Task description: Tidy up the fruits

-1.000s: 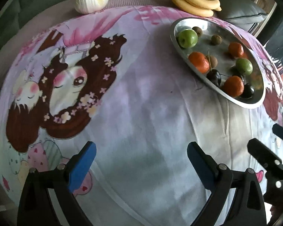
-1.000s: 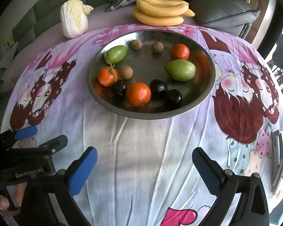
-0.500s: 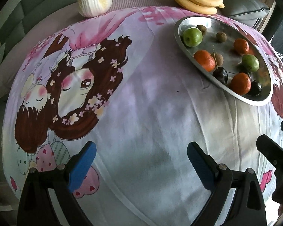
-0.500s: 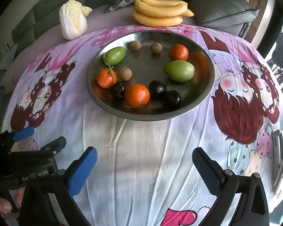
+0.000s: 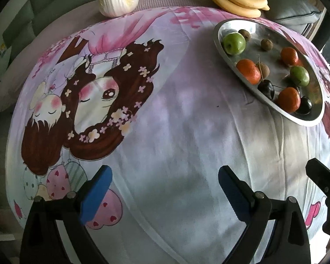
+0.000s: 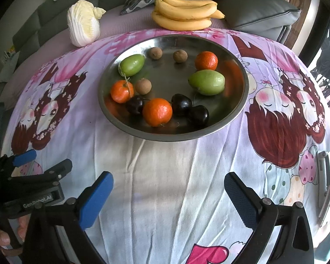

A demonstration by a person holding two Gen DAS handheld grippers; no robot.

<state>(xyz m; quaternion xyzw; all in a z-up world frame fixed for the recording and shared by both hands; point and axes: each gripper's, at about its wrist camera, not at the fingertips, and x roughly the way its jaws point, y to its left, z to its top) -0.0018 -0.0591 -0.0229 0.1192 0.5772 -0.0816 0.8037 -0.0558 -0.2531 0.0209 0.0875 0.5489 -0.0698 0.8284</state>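
Observation:
A round metal tray (image 6: 239, 110) sits on a cartoon-print cloth; it also shows in the left wrist view (image 5: 305, 121) at the right. It holds three orange tangerines (image 6: 157, 112), two green fruits (image 6: 206, 81), three dark cherries (image 6: 181, 104) and three small brown fruits (image 6: 143, 85). My right gripper (image 6: 168, 195) is open and empty, low and in front of the tray. My left gripper (image 5: 165, 189) is open and empty, over bare cloth left of the tray. It also shows in the right wrist view (image 6: 41, 165).
A banana bunch (image 6: 184, 13) and a napa cabbage (image 6: 83, 26) lie at the far edge, by grey cushions. A metal tool (image 6: 327, 180) lies on the cloth at the right edge.
Both grippers have pulled back slightly toward me; the tray sits a little farther off in both views. Jaws stay open.

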